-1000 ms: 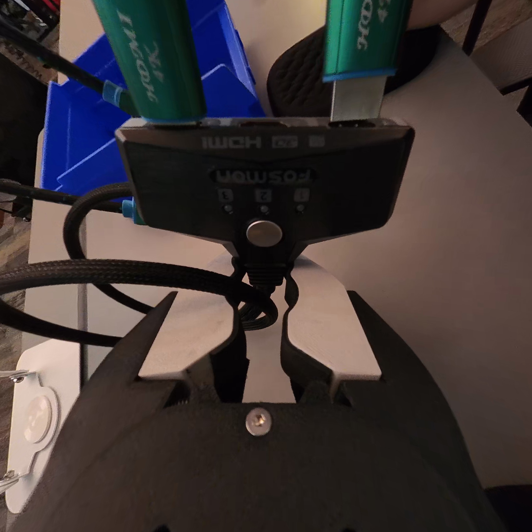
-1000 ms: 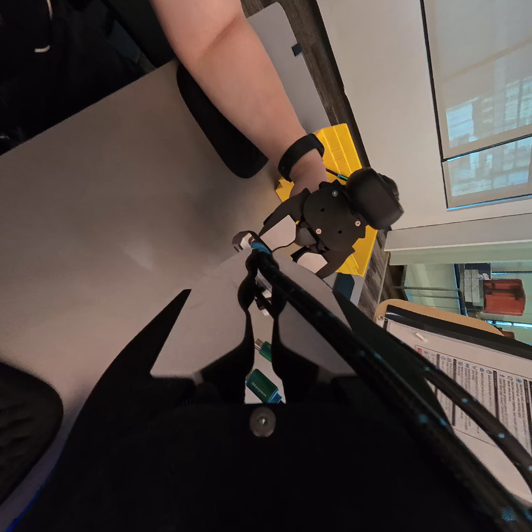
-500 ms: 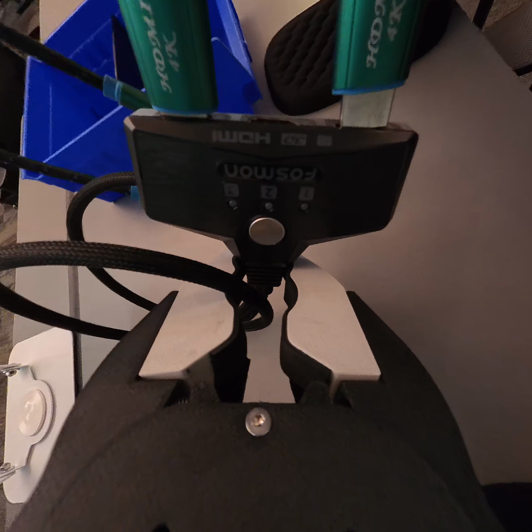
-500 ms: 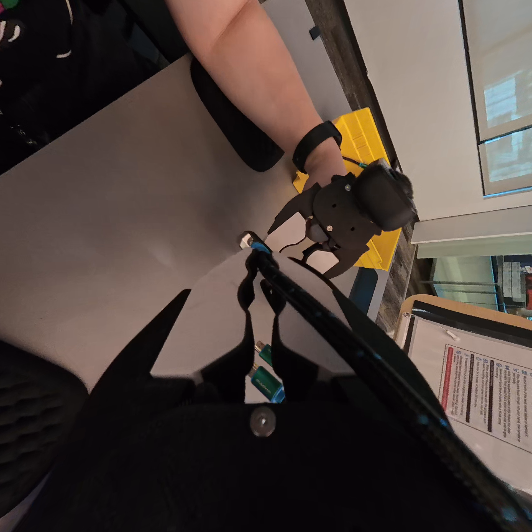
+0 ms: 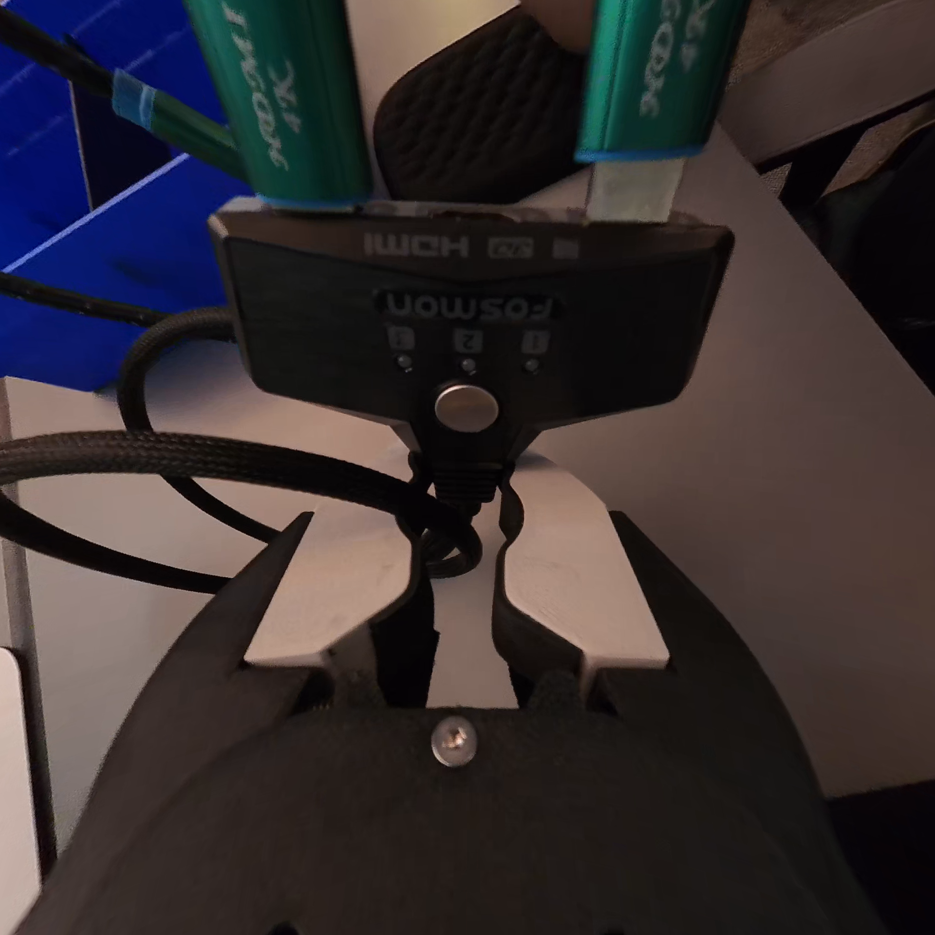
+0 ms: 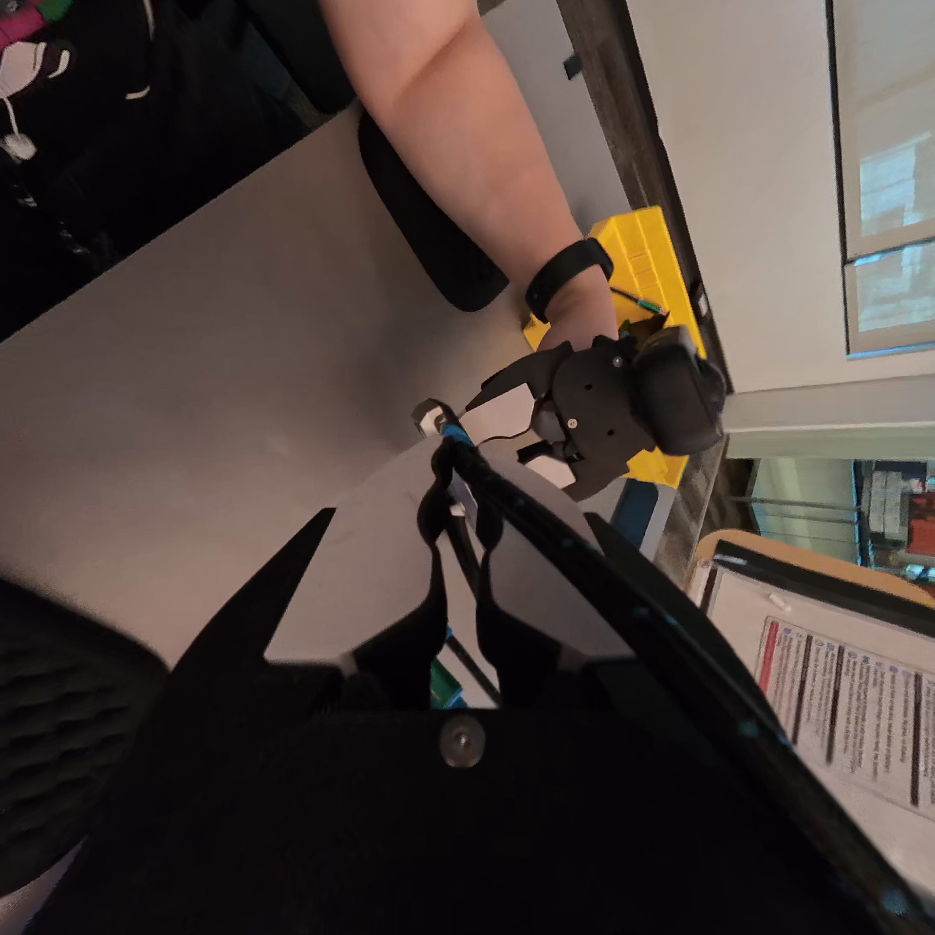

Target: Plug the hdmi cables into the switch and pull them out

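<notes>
In the left wrist view my left gripper (image 5: 463, 475) is shut on the neck of the black HDMI switch (image 5: 470, 303) and holds it over the grey table (image 5: 759, 506). A green HDMI plug (image 5: 293, 101) sits fully in the switch's left port. A second green plug (image 5: 652, 76) stands partly out of the right port, its metal tip (image 5: 632, 192) bared. The middle port is empty. In the right wrist view my right gripper (image 6: 458, 455) is shut on the black braided HDMI cable (image 6: 556, 536) at its plug end, just in front of the left gripper (image 6: 498, 430).
A blue bin (image 5: 76, 227) and a black wrist pad (image 5: 480, 126) lie beyond the switch. Loops of black cable (image 5: 152, 455) lie to its left. A yellow bin (image 6: 642, 263), a clipboard (image 6: 835, 708), another green plug (image 6: 442, 683) and the person's forearm (image 6: 480, 177) show in the right wrist view. The grippers' ends are close to 12 cm from one another.
Both grippers keep their hold. The switch has shifted slightly to the right over the table. The right plug stays partly out with about the same length of metal showing.
</notes>
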`<state>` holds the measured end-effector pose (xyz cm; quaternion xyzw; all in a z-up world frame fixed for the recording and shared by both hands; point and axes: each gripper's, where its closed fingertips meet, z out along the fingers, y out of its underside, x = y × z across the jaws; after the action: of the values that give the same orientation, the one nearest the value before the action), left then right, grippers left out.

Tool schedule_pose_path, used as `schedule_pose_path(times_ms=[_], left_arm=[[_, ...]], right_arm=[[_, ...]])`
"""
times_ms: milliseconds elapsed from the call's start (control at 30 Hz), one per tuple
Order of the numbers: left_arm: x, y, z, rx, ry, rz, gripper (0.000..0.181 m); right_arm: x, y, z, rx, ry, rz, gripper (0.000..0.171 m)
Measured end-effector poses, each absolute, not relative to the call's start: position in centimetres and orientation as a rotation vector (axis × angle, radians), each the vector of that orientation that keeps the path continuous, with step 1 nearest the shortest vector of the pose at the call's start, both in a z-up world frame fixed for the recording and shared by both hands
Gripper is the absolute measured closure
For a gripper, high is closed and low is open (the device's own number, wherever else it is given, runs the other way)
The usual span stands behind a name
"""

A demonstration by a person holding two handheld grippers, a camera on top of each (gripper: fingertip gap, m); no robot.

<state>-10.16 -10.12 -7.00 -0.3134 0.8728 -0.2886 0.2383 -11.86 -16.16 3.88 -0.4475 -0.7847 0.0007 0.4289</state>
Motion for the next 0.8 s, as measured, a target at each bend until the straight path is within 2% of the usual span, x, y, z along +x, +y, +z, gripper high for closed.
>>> schedule_pose_path(times_ms=[467,800], left_arm=[[-9.3,-7.6,-7.5,-0.994,2.305,-0.777,0.158],[-9.2,-5.1,-6.5,-1.118,2.17,-0.825,0.158]], right_arm=[[-11.1,-13.7,3.1,-1.219,-1.911,-0.047,0.164],[-10.2,-10.3,4.5,-1.508,-1.614,-0.012,0.158]])
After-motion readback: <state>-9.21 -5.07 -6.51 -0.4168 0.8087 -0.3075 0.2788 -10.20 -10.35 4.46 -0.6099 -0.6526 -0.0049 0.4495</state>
